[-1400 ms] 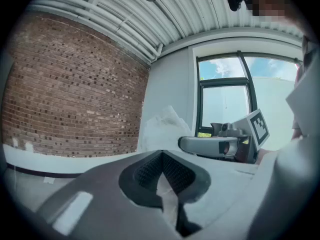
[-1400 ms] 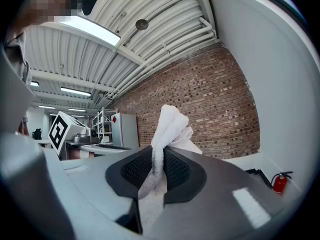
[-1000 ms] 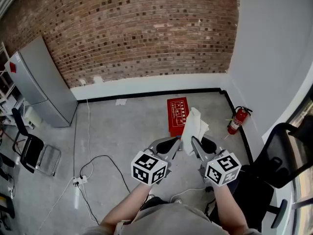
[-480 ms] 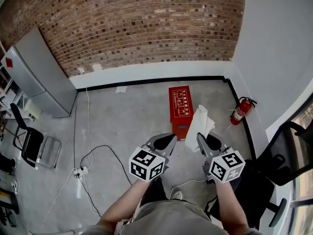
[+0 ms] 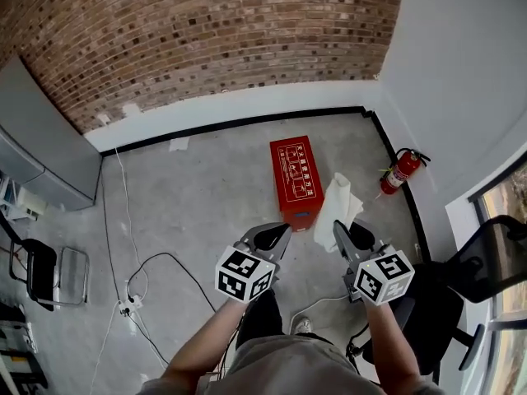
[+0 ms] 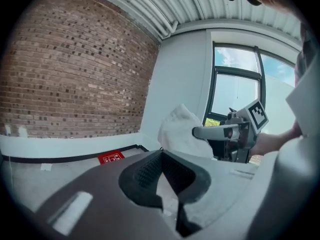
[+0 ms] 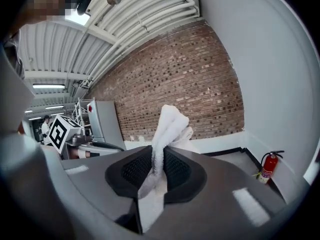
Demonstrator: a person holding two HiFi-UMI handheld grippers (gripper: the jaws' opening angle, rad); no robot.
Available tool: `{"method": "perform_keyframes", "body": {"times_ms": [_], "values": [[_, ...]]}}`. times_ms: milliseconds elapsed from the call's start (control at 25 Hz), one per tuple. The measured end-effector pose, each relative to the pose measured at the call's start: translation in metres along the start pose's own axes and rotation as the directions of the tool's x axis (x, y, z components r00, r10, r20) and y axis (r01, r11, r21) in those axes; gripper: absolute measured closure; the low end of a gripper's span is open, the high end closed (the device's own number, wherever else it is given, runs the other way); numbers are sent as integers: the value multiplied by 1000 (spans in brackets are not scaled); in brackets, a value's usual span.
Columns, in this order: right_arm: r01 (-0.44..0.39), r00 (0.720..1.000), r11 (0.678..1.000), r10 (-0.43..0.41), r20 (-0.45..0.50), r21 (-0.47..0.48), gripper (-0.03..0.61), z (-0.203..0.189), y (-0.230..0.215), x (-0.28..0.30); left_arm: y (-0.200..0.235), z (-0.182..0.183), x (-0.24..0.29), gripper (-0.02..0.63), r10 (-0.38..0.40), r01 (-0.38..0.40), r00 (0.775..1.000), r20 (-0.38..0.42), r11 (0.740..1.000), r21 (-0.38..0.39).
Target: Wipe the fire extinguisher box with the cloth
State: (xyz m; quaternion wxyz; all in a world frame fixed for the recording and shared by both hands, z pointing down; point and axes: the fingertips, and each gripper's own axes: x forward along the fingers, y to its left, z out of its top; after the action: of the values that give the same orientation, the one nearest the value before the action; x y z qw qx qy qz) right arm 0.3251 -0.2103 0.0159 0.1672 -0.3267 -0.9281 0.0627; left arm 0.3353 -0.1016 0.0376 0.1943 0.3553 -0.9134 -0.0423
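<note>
The red fire extinguisher box lies flat on the concrete floor, just ahead of both grippers; it appears small and far off in the left gripper view. My right gripper is shut on a white cloth, which stands up between its ribbed pads and hangs beside the box's right edge. In the right gripper view the jaws of the right gripper pinch the cloth's lower part. My left gripper is held level with it, jaw tips together with nothing between them.
A red fire extinguisher stands by the right wall. A black office chair is at my right. Cables and a power strip lie on the floor at left, near a folding chair and a grey cabinet.
The view has shifted forward and right: the box now lies closer to the grippers and further left of the cloth. Both grippers keep their pose, the cloth still held.
</note>
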Motion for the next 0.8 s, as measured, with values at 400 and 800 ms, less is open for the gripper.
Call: {"method": "perform_keyframes", "body": {"times_ms": [400, 800], "values": [[173, 980, 984, -176, -88, -40, 491, -45, -70, 112, 128, -52, 84, 614, -77, 80, 990, -118, 997, 21], [278, 954, 945, -292, -65, -170, 491, -178, -171, 152, 214, -193, 169, 614, 3, 6, 988, -154, 998, 54]]}}
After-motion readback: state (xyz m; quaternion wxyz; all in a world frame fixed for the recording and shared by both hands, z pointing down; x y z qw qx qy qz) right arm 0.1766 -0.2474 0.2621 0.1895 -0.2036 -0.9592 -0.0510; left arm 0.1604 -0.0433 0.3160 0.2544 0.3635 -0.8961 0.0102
